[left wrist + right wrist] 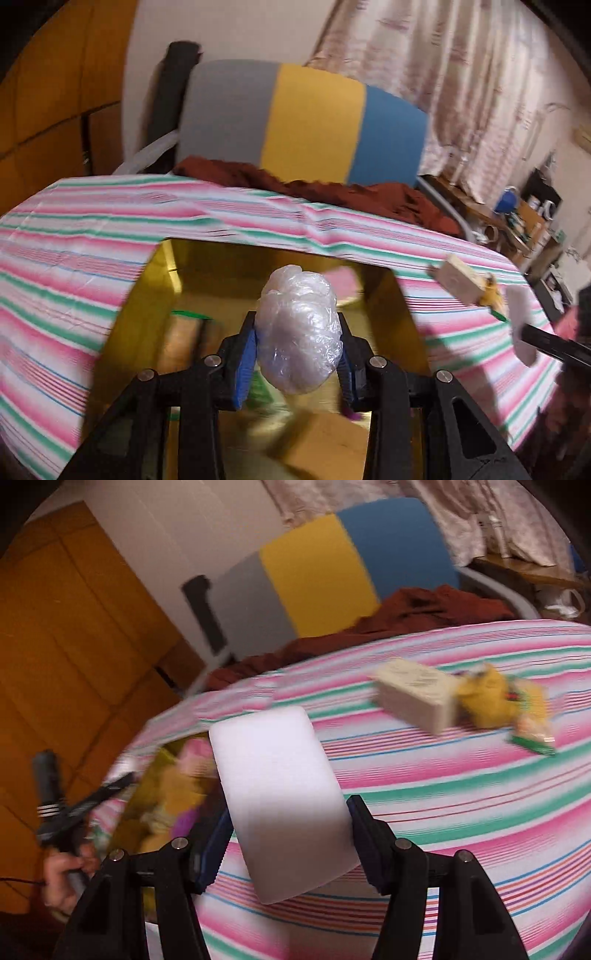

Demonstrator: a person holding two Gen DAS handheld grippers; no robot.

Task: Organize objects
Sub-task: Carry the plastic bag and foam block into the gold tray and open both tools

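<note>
Two claws are loaded at once. Left claw (298,345) pinches a crinkly clear plastic bundle (298,328) above the glossy gold box (147,295) sunk in the striped surface (74,258); letting go over it looks next. Right claw (286,843) clamps a smooth white foam block (282,801), rounded at the corners, near that box. A cream brick-shaped block (413,698) and yellow packets (495,698) wait far right.

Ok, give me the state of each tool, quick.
Left tool: closed on the clear plastic bundle, over the gold box.
Right tool: closed on the white foam block.
</note>
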